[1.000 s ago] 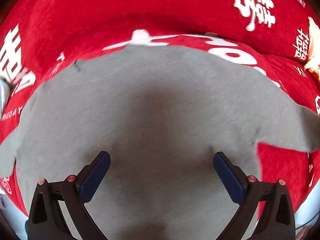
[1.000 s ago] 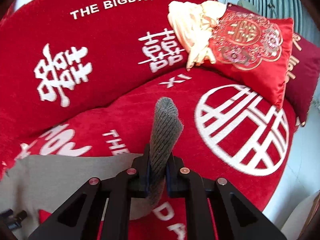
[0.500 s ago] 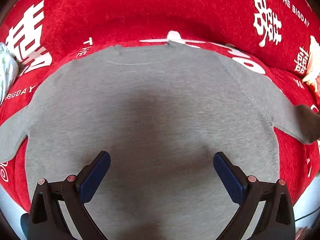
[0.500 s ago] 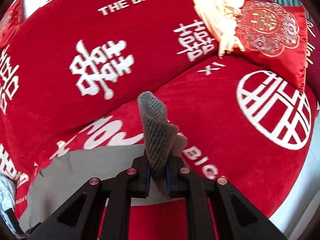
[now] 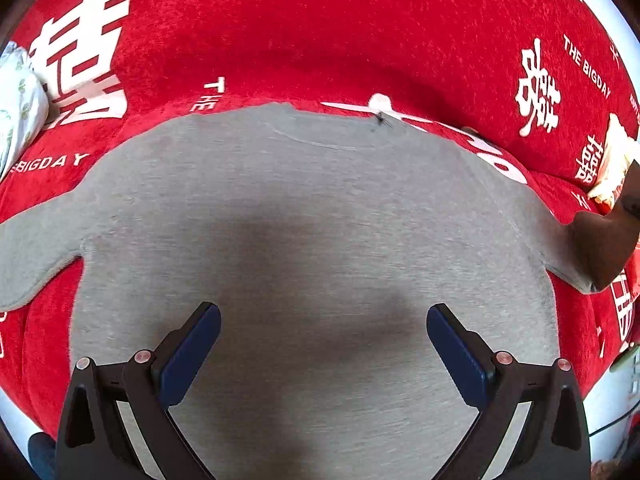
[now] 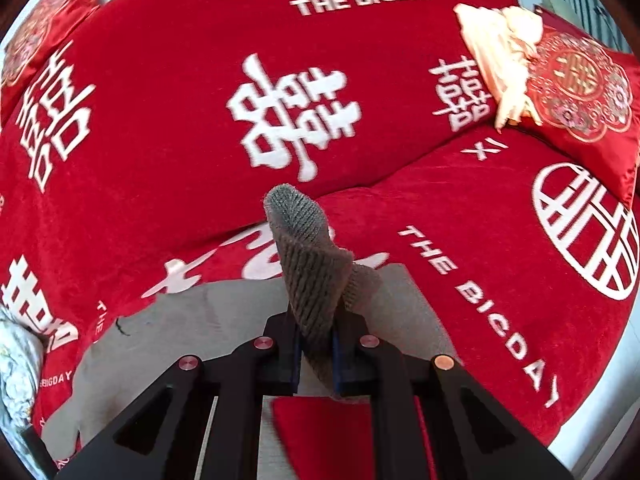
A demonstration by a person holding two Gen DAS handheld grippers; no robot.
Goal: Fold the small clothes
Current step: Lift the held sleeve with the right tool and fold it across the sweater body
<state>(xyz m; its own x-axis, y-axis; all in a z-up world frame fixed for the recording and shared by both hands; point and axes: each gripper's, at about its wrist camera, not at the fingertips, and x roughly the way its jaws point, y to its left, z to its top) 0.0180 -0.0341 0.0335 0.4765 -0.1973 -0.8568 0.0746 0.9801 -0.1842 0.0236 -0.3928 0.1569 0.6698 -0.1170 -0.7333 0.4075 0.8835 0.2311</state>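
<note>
Right tongs (image 6: 314, 354) clamped on sleeve cuff (image 6: 304, 256), left tongs (image 5: 323, 354) wide, empty over shirt (image 5: 312, 220); recommend carrying cuff flat across body, avoiding bunching.

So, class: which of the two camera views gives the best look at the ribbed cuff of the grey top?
The right wrist view. There the ribbed cuff stands up close, clamped in the right tool, its knit ribs sharp. The left wrist view shows the grey top spread flat on the red cover, but that cuff is only a dark shape at the right edge.
</note>
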